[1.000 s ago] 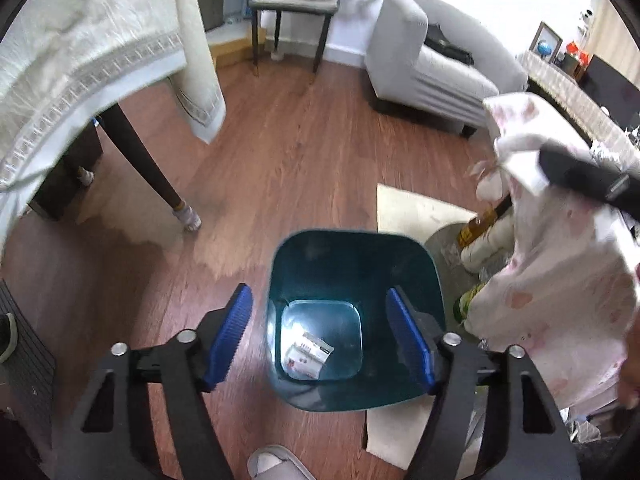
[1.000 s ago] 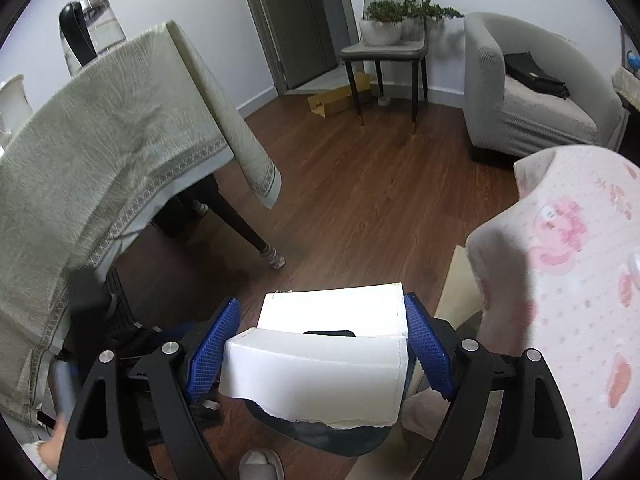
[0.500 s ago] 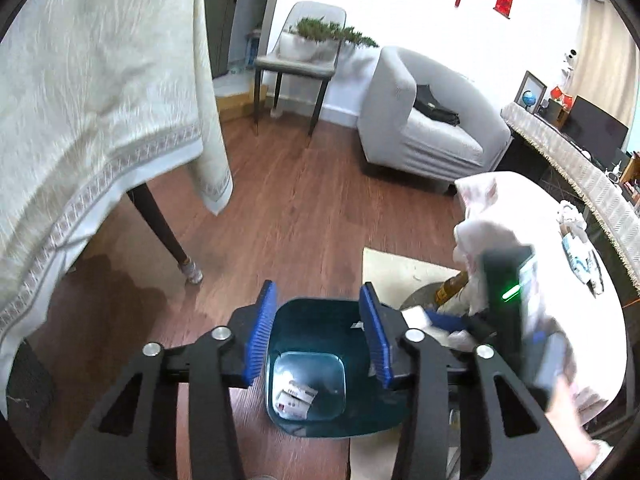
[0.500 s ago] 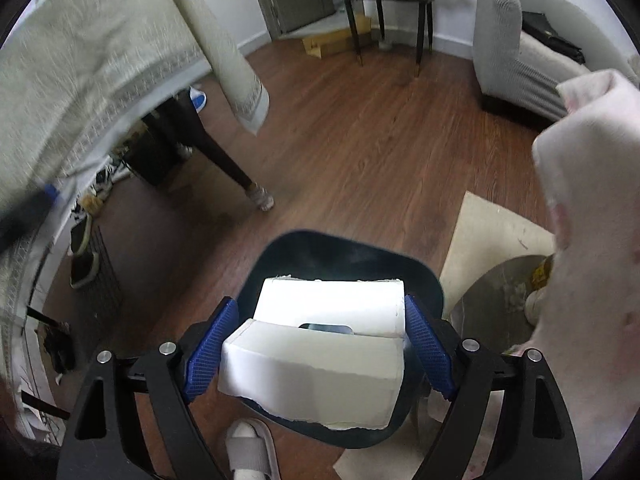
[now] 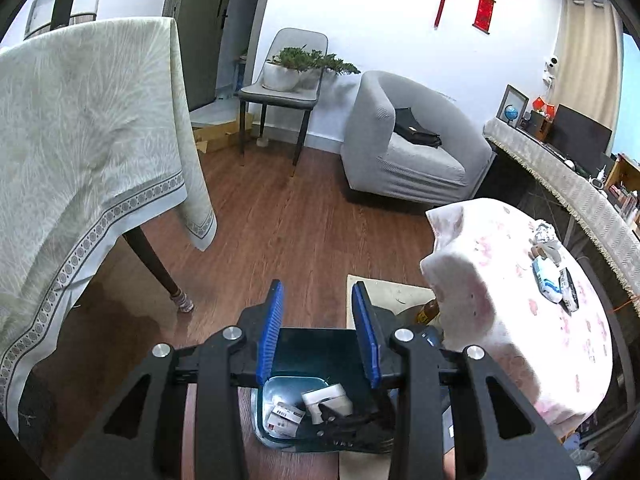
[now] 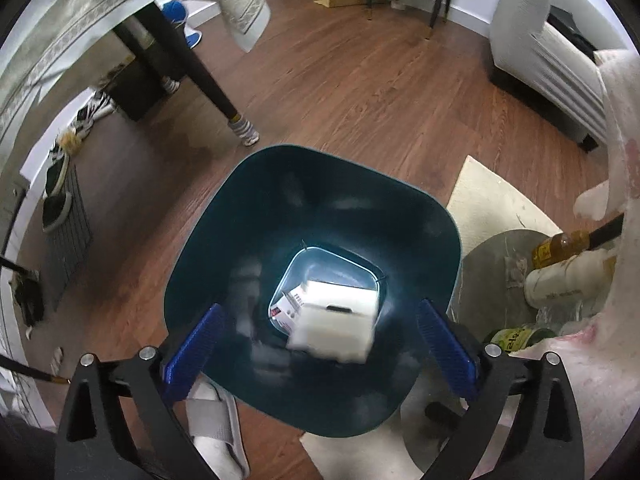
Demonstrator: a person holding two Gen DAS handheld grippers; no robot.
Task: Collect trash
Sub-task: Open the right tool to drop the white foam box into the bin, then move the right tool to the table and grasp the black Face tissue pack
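Right wrist view, frame centre: the right gripper (image 6: 320,356) hangs spread and empty above the teal bin (image 6: 224,248) so the white carton (image 6: 336,328) drops inside, while the left gripper (image 5: 318,336) stays unclenched, holding nothing.

Below the right gripper's (image 6: 320,354) blue pads, the bin (image 6: 208,264) was dark teal, holding a white box (image 6: 336,328). Ahead of the left gripper (image 5: 318,336), a pale green tablecloth (image 5: 88,140) bore a grey circle-patterned border; rightward, pink-blotched white cloth (image 5: 520,300).
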